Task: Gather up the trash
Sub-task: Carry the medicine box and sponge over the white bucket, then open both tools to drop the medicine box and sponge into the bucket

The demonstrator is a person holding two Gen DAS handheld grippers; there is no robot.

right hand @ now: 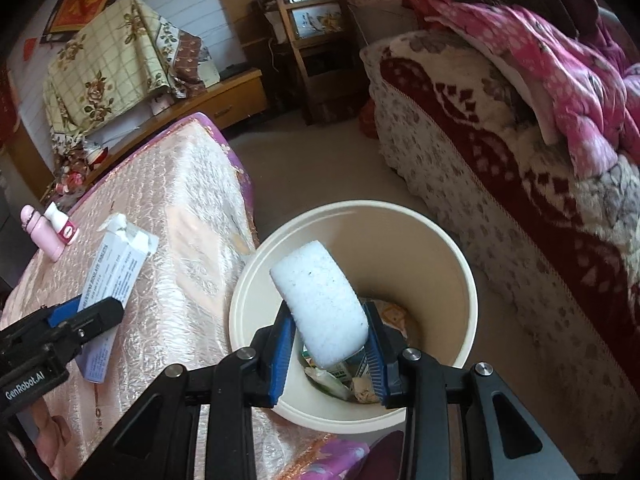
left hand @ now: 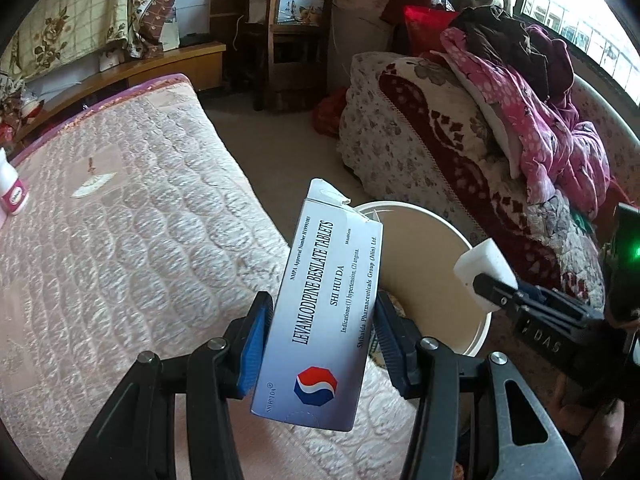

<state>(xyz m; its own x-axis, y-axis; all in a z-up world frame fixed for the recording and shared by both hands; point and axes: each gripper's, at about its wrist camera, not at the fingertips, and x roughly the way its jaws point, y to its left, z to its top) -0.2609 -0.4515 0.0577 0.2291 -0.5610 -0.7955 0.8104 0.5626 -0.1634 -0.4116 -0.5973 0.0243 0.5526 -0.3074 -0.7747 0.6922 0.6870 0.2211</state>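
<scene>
Left wrist view, nearest first: the left gripper [left hand: 320, 344] has its blue-padded fingers [left hand: 252, 344] clamped on the long sides of a white tablet carton [left hand: 320, 312], which stands tilted between them. Its print reads "LEVAMLODIPINE BESILATE TABLETS", "SHI HUI DA", and "Indications: (1) hypertension, (2) angina", with a red, white and blue emblem low on the face (the torn top flap stands open). The carton hangs over the near edge of the pink quilted bed [left hand: 120, 240], just beside the rim of the cream bin [left hand: 478, 328].

From the right wrist view, the right gripper [right hand: 330, 344] has its fingers [right hand: 280, 356] closed narrowly on a white foam block [right hand: 320, 300], held directly above the mouth of the bin, where packets and scraps already lie at the bottom. The left tool's body there reads "GenRobot.AI"; the right tool's body in the left view shows "DAS".

Farther back on the bed a white bottle with a pink label [right hand: 64, 226] stands touching a pink bottle [right hand: 42, 232]; the label is too small to read. Open beige floor [right hand: 312, 168] runs between the bed and the blanket-covered sofa [right hand: 500, 168], with free room around the bin's far rim. Beyond stand a wooden shelf [right hand: 312, 40] and a low cabinet [right hand: 224, 96].
</scene>
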